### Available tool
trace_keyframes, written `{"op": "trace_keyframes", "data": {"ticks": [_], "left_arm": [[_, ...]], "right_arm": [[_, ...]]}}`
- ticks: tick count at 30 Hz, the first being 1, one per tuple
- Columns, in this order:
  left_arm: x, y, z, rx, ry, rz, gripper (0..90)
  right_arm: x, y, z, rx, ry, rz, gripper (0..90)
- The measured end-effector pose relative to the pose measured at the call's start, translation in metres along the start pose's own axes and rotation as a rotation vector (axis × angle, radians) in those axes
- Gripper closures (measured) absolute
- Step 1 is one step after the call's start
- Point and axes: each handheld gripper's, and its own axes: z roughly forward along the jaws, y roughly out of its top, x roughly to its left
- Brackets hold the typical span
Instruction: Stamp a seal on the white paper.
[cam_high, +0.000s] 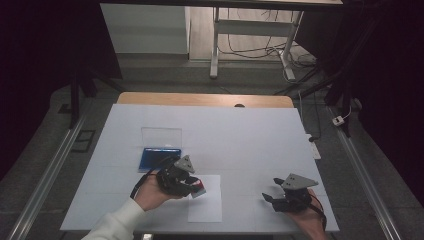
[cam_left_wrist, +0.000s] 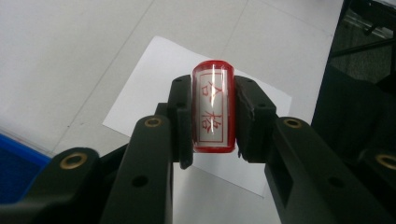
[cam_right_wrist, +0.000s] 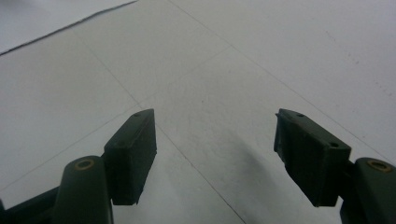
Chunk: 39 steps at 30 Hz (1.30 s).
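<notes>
While the person is working at the white table (cam_high: 240, 130), the parts are lying as follows.

Left gripper (cam_high: 192, 186): being held low over the table's near left part; in the left gripper view its two black jaws are pressing on either side of the stamp.
Stamp (cam_left_wrist: 213, 106): a short red cylinder with a clear face showing red characters in a red frame; it is sitting upright between the jaws, just above the sheet.
Paper sheet (cam_high: 206, 206): a white rectangle lying flat near the table's front edge, directly below the stamp.
Blue case (cam_high: 159, 158): lying on the table just beyond the left gripper, with its clear lid (cam_high: 161, 136) standing open behind it.
Right gripper (cam_high: 273, 196): resting at the near right part of the table, well apart from the sheet; in the right gripper view its jaws are standing spread over bare table, with nothing between them.
</notes>
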Motion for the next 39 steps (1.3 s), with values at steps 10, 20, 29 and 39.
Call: {"op": "trace_keyframes", "data": {"ticks": [10,20,29,39], "left_arm": [[-0.002,0.004,0.015,0.037,0.004,0.009,70.2],[-0.002,0.007,0.032,0.066,0.021,0.015,70.2],[-0.001,0.008,0.037,0.082,0.035,0.021,70.2],[-0.003,0.008,0.044,0.104,0.046,0.032,70.2]], "right_arm": [[0.000,0.000,0.000,0.002,0.000,0.000,29.3],[0.000,-0.001,0.000,0.004,0.000,-0.003,29.3],[-0.001,-0.001,0.000,0.005,0.000,-0.003,29.3],[-0.001,-0.001,0.000,0.006,0.002,-0.003,29.2]]}}
